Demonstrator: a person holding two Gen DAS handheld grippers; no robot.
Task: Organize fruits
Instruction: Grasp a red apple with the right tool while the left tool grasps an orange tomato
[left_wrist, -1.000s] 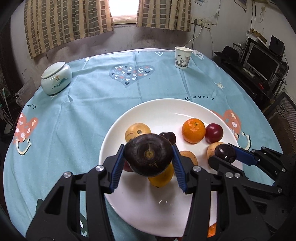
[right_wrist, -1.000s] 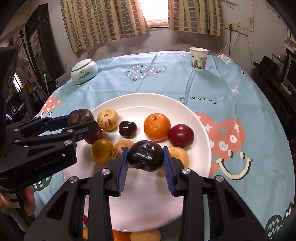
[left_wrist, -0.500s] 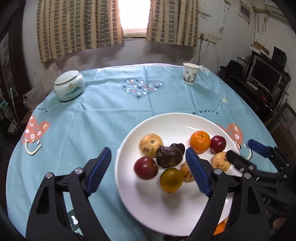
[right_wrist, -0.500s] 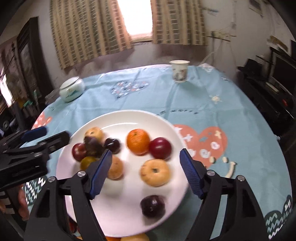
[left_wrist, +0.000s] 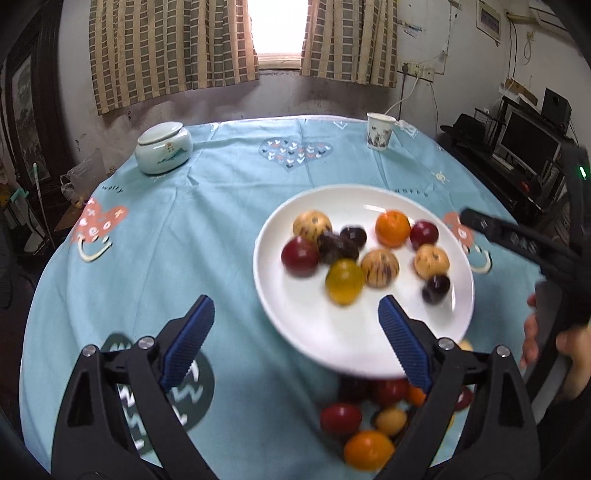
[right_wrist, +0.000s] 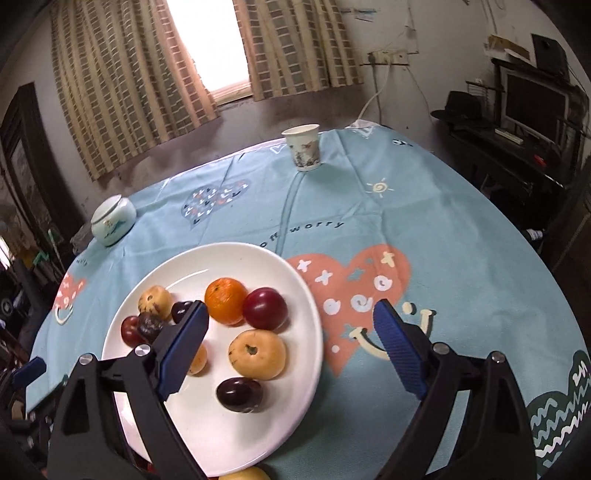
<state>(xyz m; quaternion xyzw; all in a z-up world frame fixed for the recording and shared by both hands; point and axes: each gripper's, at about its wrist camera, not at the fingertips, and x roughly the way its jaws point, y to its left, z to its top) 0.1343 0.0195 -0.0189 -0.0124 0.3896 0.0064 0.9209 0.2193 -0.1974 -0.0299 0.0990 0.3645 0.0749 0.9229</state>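
Left tongs (left_wrist: 295, 338): released and empty, jaws spread wide, held above the cloth at the near rim of the plate.
Right tongs (right_wrist: 290, 345): released and empty, jaws wide apart, one blue pad over the plate, the other over the cloth beside it.
Loose fruit (left_wrist: 369, 424): a small heap is seen on the tablecloth (left_wrist: 184, 221) just past the near rim of the plate, partly hidden by the left tongs; judged to be the stock not yet sorted.
Plate (left_wrist: 317, 332): white, set on the cloth in front of both tongs, judged to be the collecting place.
Fruit on plate: a dark plum (right_wrist: 240, 394) lies nearest, apart from the rest; an orange (right_wrist: 226, 301) and a red plum (right_wrist: 265, 308) are touching farther back; a second cluster is gathered at the left side.
Jar (left_wrist: 163, 152): lidded, well apart, far left.
Cup (left_wrist: 379, 131): paper, far edge of the table, not involved.
Next step, as judged: one tongs to be lowered onto the loose heap.
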